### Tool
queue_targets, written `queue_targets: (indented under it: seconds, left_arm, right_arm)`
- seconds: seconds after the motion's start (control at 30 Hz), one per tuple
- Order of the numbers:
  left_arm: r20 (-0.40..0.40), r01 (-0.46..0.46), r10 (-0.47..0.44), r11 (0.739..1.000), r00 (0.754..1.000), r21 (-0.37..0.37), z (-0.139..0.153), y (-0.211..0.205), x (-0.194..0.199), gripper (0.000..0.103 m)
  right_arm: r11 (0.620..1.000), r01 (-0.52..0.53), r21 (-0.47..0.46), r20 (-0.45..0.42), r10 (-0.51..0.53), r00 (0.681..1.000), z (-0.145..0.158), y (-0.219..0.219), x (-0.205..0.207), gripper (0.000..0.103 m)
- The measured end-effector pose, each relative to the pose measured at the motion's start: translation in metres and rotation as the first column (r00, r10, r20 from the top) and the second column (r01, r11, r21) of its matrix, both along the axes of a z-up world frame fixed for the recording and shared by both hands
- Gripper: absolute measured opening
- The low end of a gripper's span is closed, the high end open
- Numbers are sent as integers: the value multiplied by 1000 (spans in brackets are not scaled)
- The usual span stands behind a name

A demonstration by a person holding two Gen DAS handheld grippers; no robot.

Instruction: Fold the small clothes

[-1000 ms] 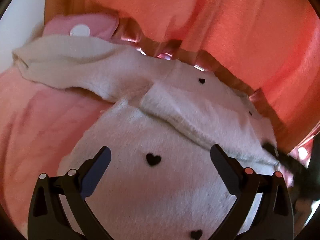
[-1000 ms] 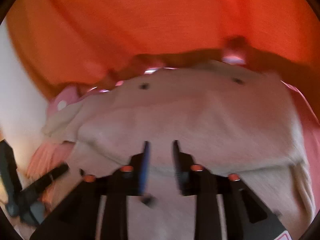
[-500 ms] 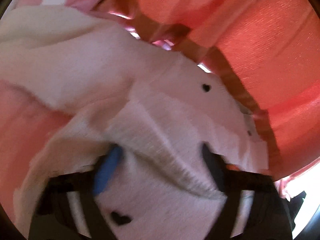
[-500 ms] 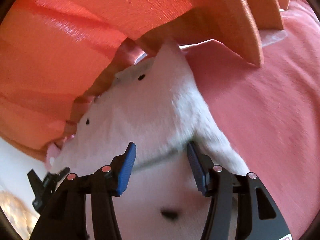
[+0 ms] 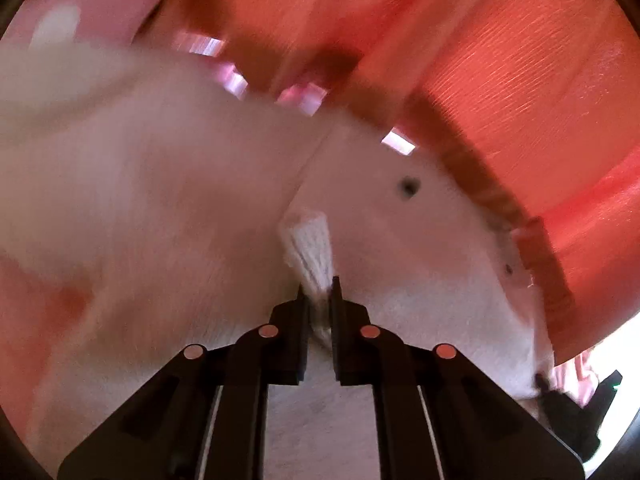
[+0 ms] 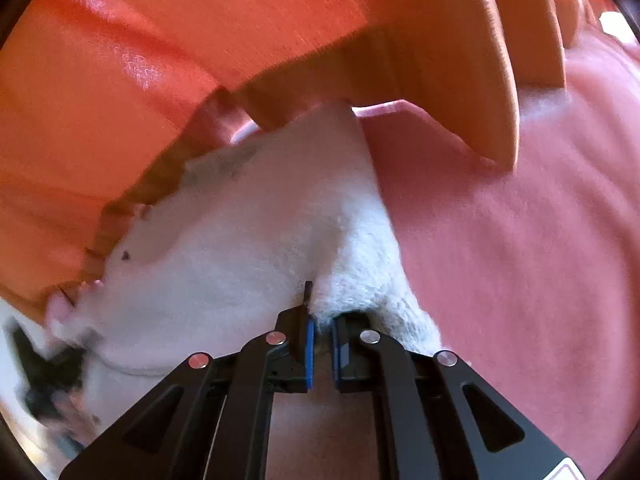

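A small fuzzy white garment with little black hearts (image 5: 180, 208) lies on a pink cover, and it also shows in the right wrist view (image 6: 248, 232). My left gripper (image 5: 319, 292) is shut on a pinched ribbed fold of the garment (image 5: 312, 248). My right gripper (image 6: 320, 320) is shut on the garment's fluffy right edge (image 6: 360, 280). The other gripper shows blurred at the lower left of the right wrist view (image 6: 48, 384).
An orange curtain-like fabric (image 5: 500, 60) hangs just behind the garment, also in the right wrist view (image 6: 160, 60). The pink cover (image 6: 520, 260) spreads to the right. A pink cloth with a white dot (image 5: 72, 20) lies at the far left.
Both grippers went from open to shut on the white garment. The left gripper moved forward onto a fold; the right one closed on the garment's right edge.
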State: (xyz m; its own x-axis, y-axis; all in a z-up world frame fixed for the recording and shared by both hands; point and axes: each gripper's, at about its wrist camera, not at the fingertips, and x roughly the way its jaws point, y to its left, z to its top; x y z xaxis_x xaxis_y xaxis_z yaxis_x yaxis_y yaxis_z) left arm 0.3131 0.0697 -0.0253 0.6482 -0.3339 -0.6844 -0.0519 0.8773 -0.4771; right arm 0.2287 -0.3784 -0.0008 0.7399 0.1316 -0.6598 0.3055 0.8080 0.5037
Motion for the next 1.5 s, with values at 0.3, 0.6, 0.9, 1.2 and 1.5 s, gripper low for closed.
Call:
queue_targets:
  seconds: [0.3, 0.6, 0.9, 1.2, 1.5]
  left_arm:
    - [11, -18, 18, 999, 1000, -49, 4, 7, -11, 23]
    - [69, -299, 295, 953, 953, 54, 52, 151, -65, 91]
    - [-66, -613, 612, 790, 788, -5, 12, 317, -54, 81]
    - [4, -605, 605, 796, 796, -18, 12, 342, -41, 3]
    - [350, -312, 288, 950, 891, 13, 147, 197, -45, 3]
  right_arm:
    - [999, 26, -33, -107, -30, 994, 2, -12, -16, 20]
    - [974, -146, -171, -146, 121, 982, 46, 95, -67, 50]
    - [858, -356, -370, -161, 318, 934, 30, 195, -70, 52]
    - [846, -375, -380, -187, 326, 926, 18, 207, -68, 53]
    - [867, -344, -359, -143, 313, 939, 29, 200, -70, 53]
